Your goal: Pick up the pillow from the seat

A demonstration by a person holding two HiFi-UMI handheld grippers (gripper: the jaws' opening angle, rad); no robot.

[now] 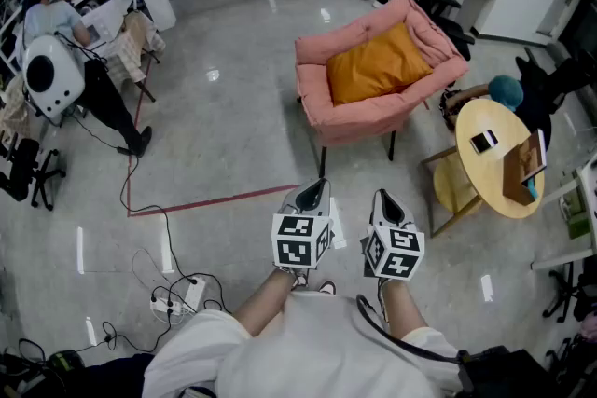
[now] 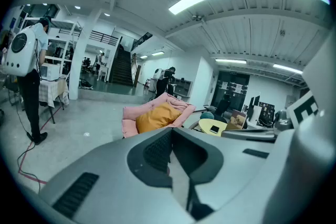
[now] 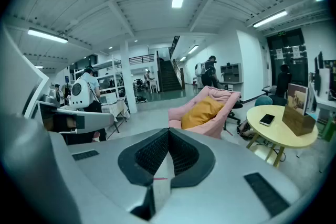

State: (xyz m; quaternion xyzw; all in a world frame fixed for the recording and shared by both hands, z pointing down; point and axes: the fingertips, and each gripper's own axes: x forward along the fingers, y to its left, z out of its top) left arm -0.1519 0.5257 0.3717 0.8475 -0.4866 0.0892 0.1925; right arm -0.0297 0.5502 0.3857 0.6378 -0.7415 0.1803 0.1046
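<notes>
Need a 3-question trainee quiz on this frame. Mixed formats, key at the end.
1. True or false: the orange pillow lies on the seat of the pink armchair.
2. Multiple choice: the jaws of the left gripper and the right gripper are
A) together, with nothing between them
B) clamped on the pillow
C) spread wide apart
3. Short answer: what small dark flat thing lies on the round yellow table?

Key: 1 true; 2 A; 3 a phone.
</notes>
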